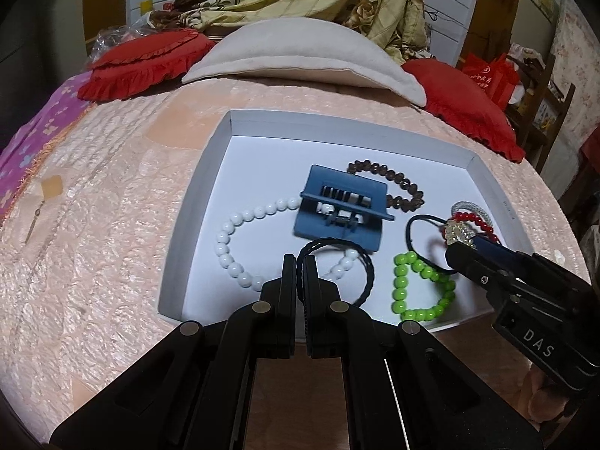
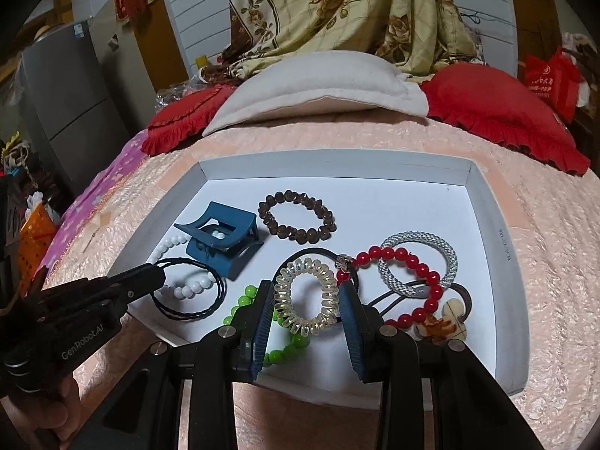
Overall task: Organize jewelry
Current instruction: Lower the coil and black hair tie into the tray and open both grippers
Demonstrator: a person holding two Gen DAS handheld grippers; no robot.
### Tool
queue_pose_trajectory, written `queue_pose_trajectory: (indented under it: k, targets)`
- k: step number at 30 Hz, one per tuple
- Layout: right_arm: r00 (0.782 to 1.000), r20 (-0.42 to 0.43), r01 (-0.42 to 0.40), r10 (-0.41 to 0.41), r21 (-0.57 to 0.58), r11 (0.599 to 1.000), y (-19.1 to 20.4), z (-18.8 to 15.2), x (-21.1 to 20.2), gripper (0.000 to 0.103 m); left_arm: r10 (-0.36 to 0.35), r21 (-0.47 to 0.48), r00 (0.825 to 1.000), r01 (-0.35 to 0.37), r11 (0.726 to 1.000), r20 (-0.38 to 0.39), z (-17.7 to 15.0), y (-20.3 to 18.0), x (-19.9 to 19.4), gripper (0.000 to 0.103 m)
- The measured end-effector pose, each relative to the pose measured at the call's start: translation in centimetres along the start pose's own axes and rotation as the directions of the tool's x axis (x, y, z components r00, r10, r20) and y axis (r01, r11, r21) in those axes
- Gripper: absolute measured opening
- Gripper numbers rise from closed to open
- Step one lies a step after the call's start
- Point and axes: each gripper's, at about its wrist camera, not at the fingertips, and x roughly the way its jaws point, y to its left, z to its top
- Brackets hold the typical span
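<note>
A white tray (image 1: 221, 138) (image 2: 483, 202) on the bed holds the jewelry. My left gripper (image 1: 299, 262) is shut on a black braided cord loop (image 1: 369, 270), also seen in the right wrist view (image 2: 221, 292). My right gripper (image 2: 305, 296) is closed on a clear yellowish coil hair tie (image 2: 326, 300), held above the tray. Also in the tray: a white bead bracelet (image 1: 228, 247), a blue claw clip (image 1: 345, 202), a brown bead bracelet (image 2: 296, 217), a green bead bracelet (image 1: 405, 288), a red bead bracelet (image 2: 416, 270) and a silver mesh ring (image 2: 446, 258).
Black hair elastics (image 2: 397, 296) and a cream and orange charm (image 2: 446, 326) lie at the tray's near right. A grey pillow (image 1: 300, 60) and red cushions (image 1: 138, 63) lie at the far end of the pink quilted bed (image 1: 93, 225).
</note>
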Motion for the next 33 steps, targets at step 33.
queue_pose_trajectory:
  k: [33]
  targets:
    - [1.000,-0.003,0.013,-0.012,0.108,0.994,-4.4,-1.7,-3.5,0.047,0.077,0.007,0.997,-0.077,0.997,0.006,-2.1,2.1,-1.8,0.034]
